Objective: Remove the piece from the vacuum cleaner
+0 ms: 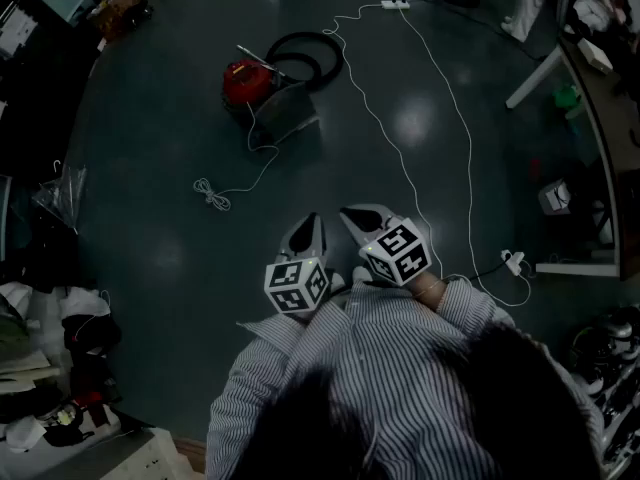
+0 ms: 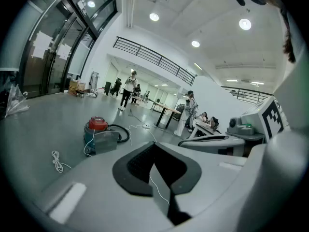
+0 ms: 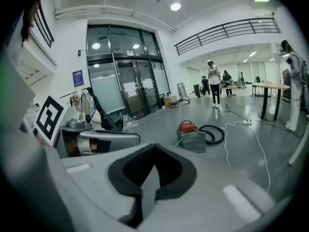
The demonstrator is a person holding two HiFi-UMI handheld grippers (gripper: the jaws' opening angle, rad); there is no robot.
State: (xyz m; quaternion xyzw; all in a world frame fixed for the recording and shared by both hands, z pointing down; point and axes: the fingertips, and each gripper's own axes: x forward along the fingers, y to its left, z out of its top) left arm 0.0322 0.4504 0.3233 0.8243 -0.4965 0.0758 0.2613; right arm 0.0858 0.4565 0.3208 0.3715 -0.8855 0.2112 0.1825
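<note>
The vacuum cleaner (image 1: pixel 245 78) stands on the dark floor well ahead of me, with a red top, a grey piece (image 1: pixel 285 115) leaning at its front and a black hose (image 1: pixel 312 56) curled behind. It also shows small in the left gripper view (image 2: pixel 100 135) and in the right gripper view (image 3: pixel 191 135). My left gripper (image 1: pixel 311 220) and right gripper (image 1: pixel 349 212) are held side by side close to my body, far short of the vacuum cleaner. Both are shut with nothing between the jaws, as the left gripper (image 2: pixel 155 148) and right gripper (image 3: pixel 154 150) show in their own views.
A long white cable (image 1: pixel 432 98) runs from a power strip (image 1: pixel 395 4) across the floor to a plug (image 1: pixel 513 261). A coiled cord (image 1: pixel 212 196) lies left of the grippers. A table (image 1: pixel 600 118) and a white box (image 1: pixel 555 197) stand at the right, clutter (image 1: pixel 60 338) at the left. People (image 2: pixel 128 88) stand far off.
</note>
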